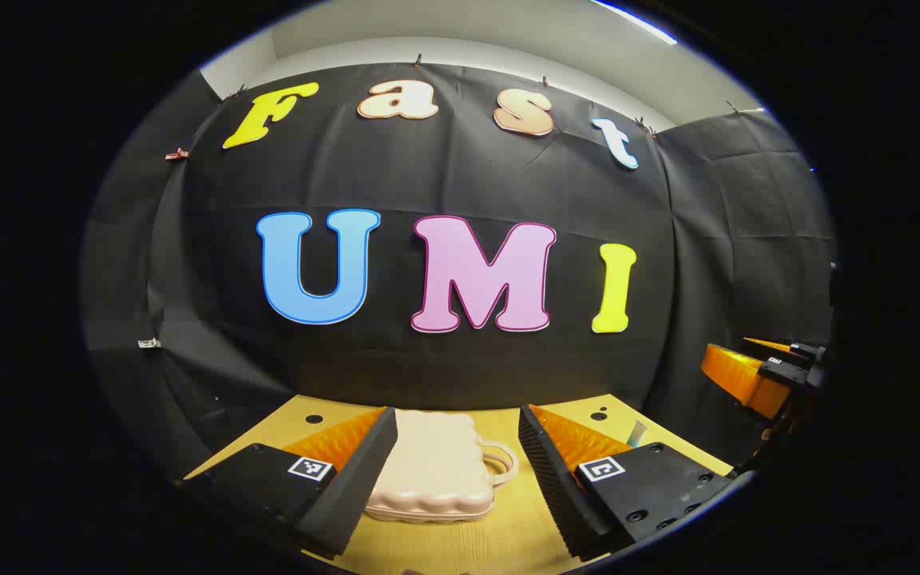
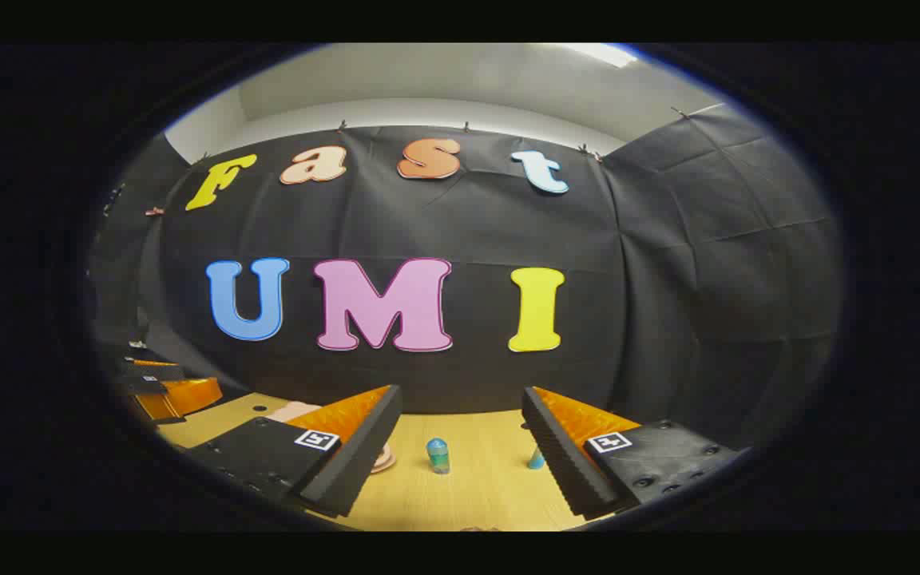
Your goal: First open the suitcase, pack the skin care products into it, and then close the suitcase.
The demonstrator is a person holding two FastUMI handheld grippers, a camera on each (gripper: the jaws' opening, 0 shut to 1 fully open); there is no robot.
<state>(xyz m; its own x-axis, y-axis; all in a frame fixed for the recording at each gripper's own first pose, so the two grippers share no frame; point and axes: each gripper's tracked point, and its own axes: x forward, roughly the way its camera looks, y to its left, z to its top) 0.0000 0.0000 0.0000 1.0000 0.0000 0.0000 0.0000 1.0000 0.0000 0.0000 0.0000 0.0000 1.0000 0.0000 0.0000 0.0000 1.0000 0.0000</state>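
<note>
The closed suitcase [image 1: 436, 471] lies flat mid-table [image 1: 524, 527], handle toward the right edge. Your left gripper [image 1: 456, 471] and right gripper [image 2: 460, 455] gape wide, empty. Approach the lid seam squarely; the bottles [image 2: 438, 455] wait toward the right edge.

We hold the left gripper [image 1: 456, 447] level, its two fingers spread wide apart. We hold the right gripper [image 2: 460, 431] likewise, fingers parted, gripping nothing.
</note>
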